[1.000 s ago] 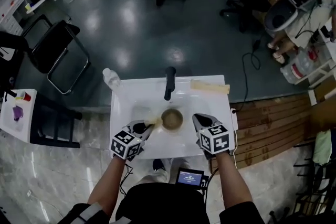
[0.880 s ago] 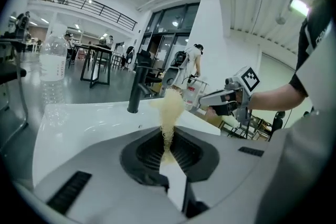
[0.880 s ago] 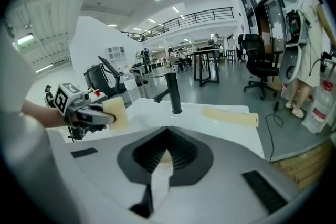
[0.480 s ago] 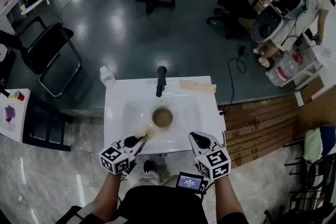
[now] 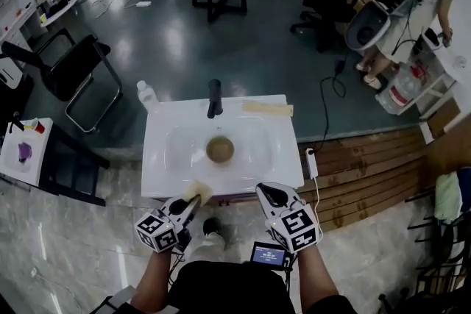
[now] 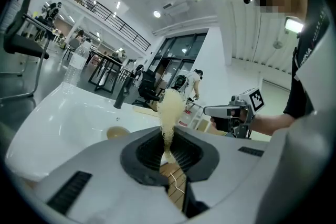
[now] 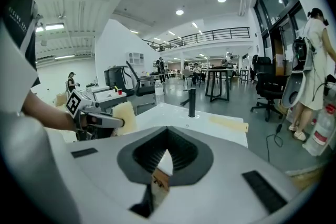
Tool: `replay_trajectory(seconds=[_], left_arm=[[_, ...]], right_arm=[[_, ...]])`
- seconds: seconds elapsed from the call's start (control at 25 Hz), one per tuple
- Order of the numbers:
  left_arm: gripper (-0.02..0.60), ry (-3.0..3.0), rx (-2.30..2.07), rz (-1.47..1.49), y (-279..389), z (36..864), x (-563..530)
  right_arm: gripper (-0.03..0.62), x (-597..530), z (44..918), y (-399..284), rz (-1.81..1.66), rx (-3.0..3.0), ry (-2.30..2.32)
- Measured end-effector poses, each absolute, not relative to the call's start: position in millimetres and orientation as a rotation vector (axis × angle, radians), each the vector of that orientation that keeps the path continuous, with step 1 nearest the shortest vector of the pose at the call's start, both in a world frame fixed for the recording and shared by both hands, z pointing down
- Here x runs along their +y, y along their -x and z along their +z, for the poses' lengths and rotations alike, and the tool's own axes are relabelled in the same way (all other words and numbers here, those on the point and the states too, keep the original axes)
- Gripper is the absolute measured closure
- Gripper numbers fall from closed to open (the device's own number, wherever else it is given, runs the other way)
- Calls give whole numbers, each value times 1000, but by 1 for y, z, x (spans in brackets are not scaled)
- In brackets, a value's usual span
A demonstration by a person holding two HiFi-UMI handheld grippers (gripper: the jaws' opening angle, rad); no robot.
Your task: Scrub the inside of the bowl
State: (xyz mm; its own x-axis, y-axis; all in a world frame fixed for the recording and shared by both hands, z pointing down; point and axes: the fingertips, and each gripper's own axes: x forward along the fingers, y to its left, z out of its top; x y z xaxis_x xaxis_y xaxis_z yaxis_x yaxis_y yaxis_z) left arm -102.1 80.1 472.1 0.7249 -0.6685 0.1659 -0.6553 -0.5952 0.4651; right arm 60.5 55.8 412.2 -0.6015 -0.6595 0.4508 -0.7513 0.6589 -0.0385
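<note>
In sink (image 5: 157, 158) — bowl (image 5: 220, 149), apart from left tool (image 5: 191, 202) clamping sponge (image 5: 199, 191).

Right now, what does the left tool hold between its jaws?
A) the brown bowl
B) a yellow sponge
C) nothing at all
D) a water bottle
B: the left tool is shut on the yellow sponge, which sticks out past its jaws, while the brown bowl sits apart from it in the sink.
</note>
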Motion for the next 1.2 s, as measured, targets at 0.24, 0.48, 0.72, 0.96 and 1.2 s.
replay_trajectory(seconds=[0.24,0.48,0.72,0.96,1.2], left_arm=[[560,-2453,-1002,-13,44,461,140],[560,-2491,-1011,10,7,443,189],[560,-2503,-1031,17,-10,431,232],[560,-2502,-1021,36,-13,434,262],[560,-2518,-985,58,-12,436,282]], right_arm=[[585,113,426,-100,336,-2503,-1086],[585,164,433,-130,357,-2528,-1094],[585,202,436,-145,375,-2551,-1099],[585,229,439,-140,387,-2551,-1079],[585,242,436,-124,373,-2557,-1073]])
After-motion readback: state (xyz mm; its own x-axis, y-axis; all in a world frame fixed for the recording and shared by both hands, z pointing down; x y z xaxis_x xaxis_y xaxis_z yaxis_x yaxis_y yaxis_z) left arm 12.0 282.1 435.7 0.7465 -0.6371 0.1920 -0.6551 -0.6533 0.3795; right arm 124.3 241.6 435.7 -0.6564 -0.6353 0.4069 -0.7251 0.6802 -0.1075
